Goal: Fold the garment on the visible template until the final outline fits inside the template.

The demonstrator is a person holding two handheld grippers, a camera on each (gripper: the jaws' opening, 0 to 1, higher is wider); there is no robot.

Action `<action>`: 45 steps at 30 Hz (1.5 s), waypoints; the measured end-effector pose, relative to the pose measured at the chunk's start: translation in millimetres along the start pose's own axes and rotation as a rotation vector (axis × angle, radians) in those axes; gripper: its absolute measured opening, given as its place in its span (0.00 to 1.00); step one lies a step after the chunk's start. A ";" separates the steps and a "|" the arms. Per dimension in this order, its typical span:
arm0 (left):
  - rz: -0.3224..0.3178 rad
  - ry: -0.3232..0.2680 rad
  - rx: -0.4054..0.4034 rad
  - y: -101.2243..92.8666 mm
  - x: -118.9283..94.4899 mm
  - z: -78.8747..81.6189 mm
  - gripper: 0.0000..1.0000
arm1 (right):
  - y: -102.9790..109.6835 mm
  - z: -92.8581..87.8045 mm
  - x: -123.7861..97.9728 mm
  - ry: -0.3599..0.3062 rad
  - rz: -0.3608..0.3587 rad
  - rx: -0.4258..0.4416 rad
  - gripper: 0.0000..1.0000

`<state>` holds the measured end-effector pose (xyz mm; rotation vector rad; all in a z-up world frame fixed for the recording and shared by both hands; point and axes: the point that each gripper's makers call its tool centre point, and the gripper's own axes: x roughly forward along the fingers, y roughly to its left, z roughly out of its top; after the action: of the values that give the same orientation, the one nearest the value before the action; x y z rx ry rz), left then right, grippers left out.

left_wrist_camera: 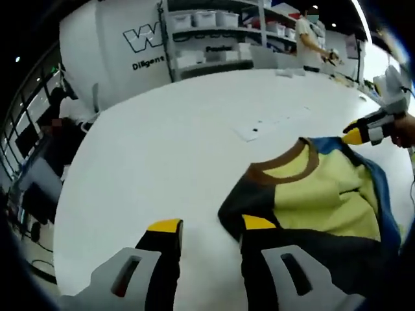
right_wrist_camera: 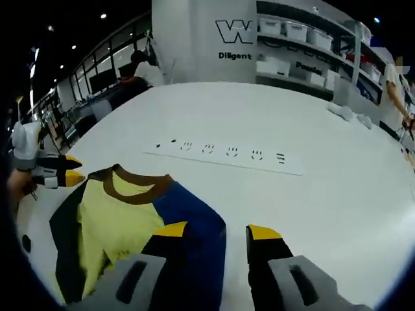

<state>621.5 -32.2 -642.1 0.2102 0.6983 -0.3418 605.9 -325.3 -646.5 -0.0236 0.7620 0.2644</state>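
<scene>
Left gripper view, left to right: white counter (left_wrist_camera: 175, 155); left claw (left_wrist_camera: 211, 227) rising from the bottom, jaws parted wide and holding nothing, its right jaw overlapping the dark near edge of the garment (left_wrist_camera: 311, 194) — contact cannot be told. Garment lying flat on the counter at right: yellow body, brown collar, dark sleeve on one side, blue on the other. Right claw (left_wrist_camera: 355, 135) entering at far right, close by the blue edge; yellow tips close together, grip on cloth not discernible.

Right gripper view, left to right: left claw (right_wrist_camera: 70, 170) at the edge, tips parted, just beside the dark sleeve; garment (right_wrist_camera: 123, 220) spread low and left; right claw (right_wrist_camera: 217, 232) with jaws wide apart and empty, left jaw over the blue sleeve, right jaw over bare counter (right_wrist_camera: 337, 194).

Risks (judged): a jaw closing on one layer only, dragging the garment sideways instead of folding it; a pull from one side bunching the cloth.

Differences between views: white strip with small dark marks (right_wrist_camera: 227, 155) lying across the counter beyond the garment, plain in the right gripper view; flat pale sheets (left_wrist_camera: 259, 126) beyond the collar in the left gripper view. Template outline beneath the garment not discernible.
</scene>
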 end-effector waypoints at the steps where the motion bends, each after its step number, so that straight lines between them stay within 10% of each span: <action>1: 0.007 0.001 0.000 0.8 -3.9 0.3 0.45 | 3.5 1.1 -2.5 -0.007 0.011 0.006 0.44; 10: -0.038 -0.074 -0.026 -15.7 -41.5 7.3 0.80 | 37.6 0.0 -32.6 -0.045 0.116 0.032 0.68; 18: -0.115 -0.083 0.012 -43.3 -70.0 -3.2 0.87 | 57.1 -15.7 -54.3 -0.049 0.172 -0.006 0.70; 37: -0.213 -0.012 -0.009 -71.8 -86.8 -61.1 0.71 | 50.5 -70.6 -76.4 -0.011 0.158 0.026 0.63; 45: -0.266 0.007 -0.030 -81.8 -80.9 -82.8 0.48 | 37.7 -95.0 -73.8 0.025 0.106 -0.002 0.50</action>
<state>484.1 -63.6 -656.9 0.0893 0.7396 -0.5840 481.1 -316.8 -662.1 0.0115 0.7886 0.3666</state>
